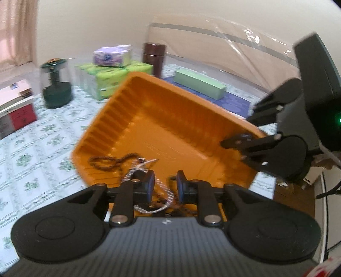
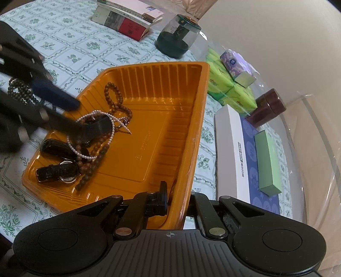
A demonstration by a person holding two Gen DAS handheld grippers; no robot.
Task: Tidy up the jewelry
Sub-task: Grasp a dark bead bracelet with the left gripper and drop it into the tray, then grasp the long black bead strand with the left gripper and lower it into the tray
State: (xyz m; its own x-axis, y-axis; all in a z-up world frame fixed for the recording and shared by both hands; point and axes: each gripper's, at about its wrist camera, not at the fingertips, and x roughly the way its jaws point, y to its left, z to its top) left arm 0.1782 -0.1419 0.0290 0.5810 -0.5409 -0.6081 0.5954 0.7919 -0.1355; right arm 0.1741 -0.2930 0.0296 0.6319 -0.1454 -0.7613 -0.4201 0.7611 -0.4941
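Note:
An orange plastic tray rests tilted on the tablecloth. My right gripper is shut on the tray's near rim, one finger inside the wall and one outside; the left wrist view shows this gripper at the tray's right corner. My left gripper hovers low in the tray with its jaws apart. A pearl necklace lies under and between them, not pinched. Brown bead strands and a black watch lie in the same corner. A dark bead string lies on the table outside the tray.
Behind the tray are green tissue packs with a purple pack on top, a brown jar, a green box and a dark green dome-covered stand. Books lie at the table's edge. Clear plastic sheeting hangs behind.

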